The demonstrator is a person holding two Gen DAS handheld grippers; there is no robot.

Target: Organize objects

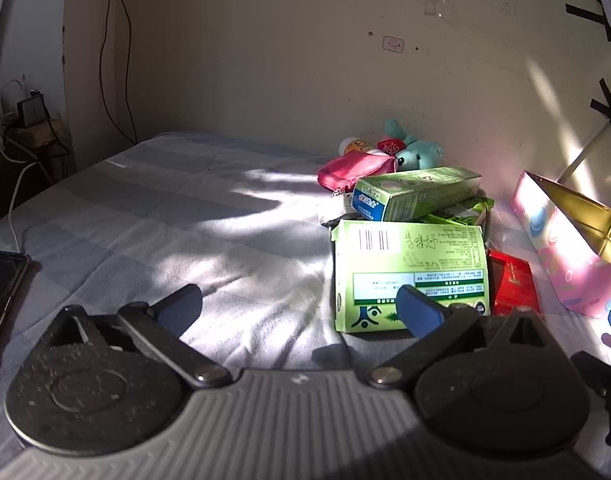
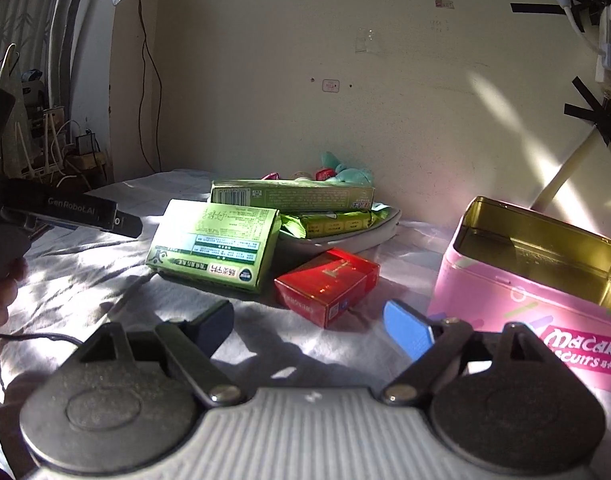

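Two grippers, both mine, hover over a bed sheet (image 1: 225,216) with nothing between their pads. My left gripper (image 1: 299,306) has its jaws spread wide; its right pad overlaps the near edge of a flat green box (image 1: 409,264) in the left wrist view, though contact cannot be told. To its left the sheet lies open and sunlit as far as a phone (image 1: 3,280) at the bed's edge. My right gripper (image 2: 317,328) is also open, a little less wide, and points at a red packet (image 2: 329,284) just ahead of the gap. The green box (image 2: 217,240) lies left of the packet, a long green carton (image 2: 293,194) behind it on a pile. An open pink tin (image 2: 537,280) stands just beside my right pad, its rim toward the wall. A teal plush toy (image 1: 417,152) and a pink pouch (image 1: 357,168) lie near the wall.
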